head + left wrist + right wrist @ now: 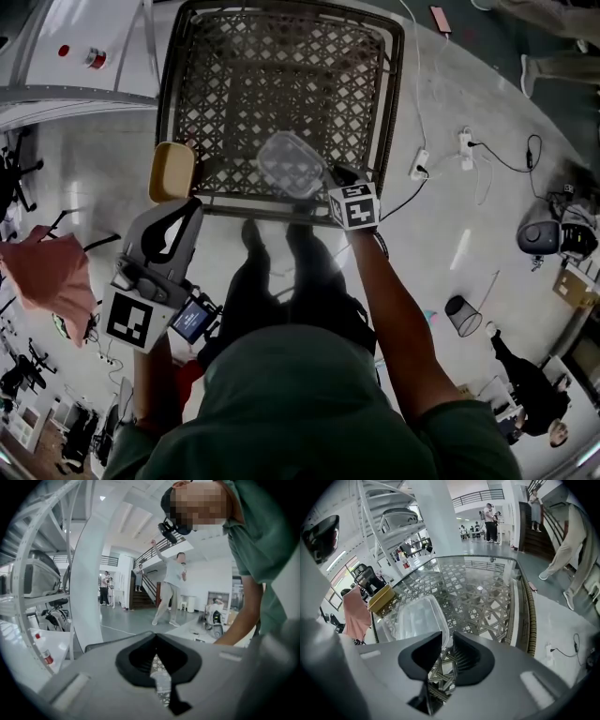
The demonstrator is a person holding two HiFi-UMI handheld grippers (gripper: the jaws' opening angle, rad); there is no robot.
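Lattice table (281,66) bears clear container (292,165), seemingly tan box (172,172).

Here are 2 hand-held grippers (181,208) (331,175), 1 clear container (292,165), 1 yellow box (172,172) and 1 woven table (281,66).

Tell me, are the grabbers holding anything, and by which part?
The right gripper pinches the clear plastic container by the rim at its near corner. The left gripper holds nothing; its jaws are shut.

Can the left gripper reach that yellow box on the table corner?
Probably yes. The yellow rectangular box sits just beyond the left gripper, with nothing between them, though its jaws look shut and must open first.
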